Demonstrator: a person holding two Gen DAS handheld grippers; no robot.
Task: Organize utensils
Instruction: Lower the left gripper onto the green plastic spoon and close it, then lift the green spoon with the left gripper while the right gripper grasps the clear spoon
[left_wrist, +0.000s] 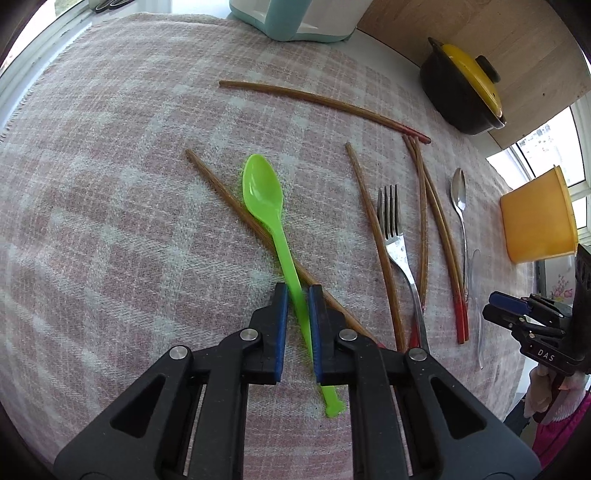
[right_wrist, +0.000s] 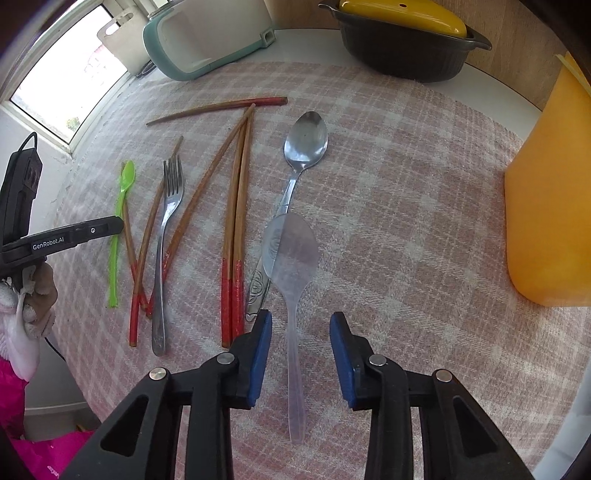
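Slender green plastic spoon (left_wrist: 263, 192), checked woven cloth (left_wrist: 110, 184), clear plastic spoon (right_wrist: 291, 254)

A white counter (right_wrist: 306, 44) is covered by a pink checked cloth (right_wrist: 406, 184) (utensils scattered on it, pot (right_wrist: 402, 55) behind).

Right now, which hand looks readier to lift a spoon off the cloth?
Probably the left. The left gripper has its blue pads closed on the green spoon handle. The right gripper straddles the clear spoon, pads apart and not touching it.
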